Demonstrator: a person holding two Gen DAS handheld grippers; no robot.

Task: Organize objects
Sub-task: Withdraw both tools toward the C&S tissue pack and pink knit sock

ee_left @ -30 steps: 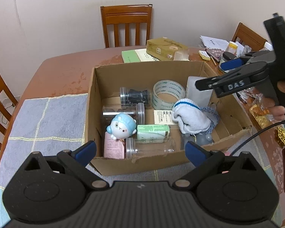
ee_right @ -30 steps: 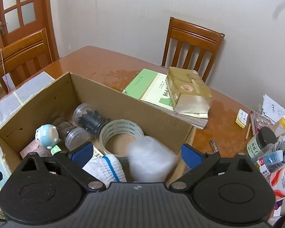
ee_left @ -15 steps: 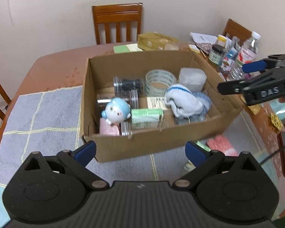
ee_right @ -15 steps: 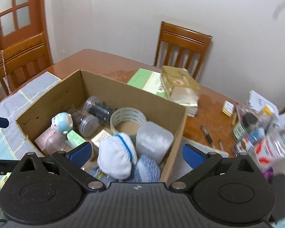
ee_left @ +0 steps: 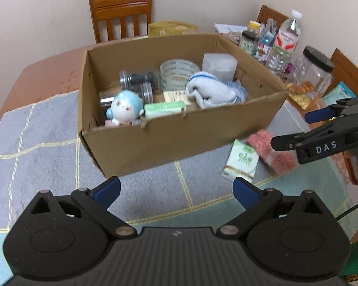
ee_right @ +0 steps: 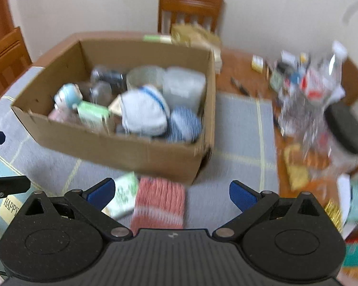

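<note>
An open cardboard box (ee_left: 169,140) stands on a grey-blue cloth and shows in the right wrist view too (ee_right: 121,147). It holds a blue-and-white toy (ee_left: 125,106), a tape roll (ee_left: 179,72), a rolled white sock (ee_left: 210,93), a green carton (ee_left: 164,109) and clear jars. A green-and-white carton (ee_left: 242,163) and a pink knitted piece (ee_left: 269,152) lie on the cloth in front of the box. My left gripper (ee_left: 176,189) is open and empty, held back from the box. My right gripper (ee_right: 171,191) is open and empty above the pink piece (ee_right: 160,202); it shows from the side in the left wrist view (ee_left: 296,131).
Bottles and a black-lidded jar (ee_left: 315,71) crowd the table at the right. Snack packets (ee_left: 298,95) lie beside them. A gold box (ee_left: 169,28) sits behind the cardboard box. Wooden chairs (ee_left: 121,16) stand round the table.
Both grippers have pulled back and up from the box. The right gripper moved out from over the box to its right front. The carton and pink piece came into view.
</note>
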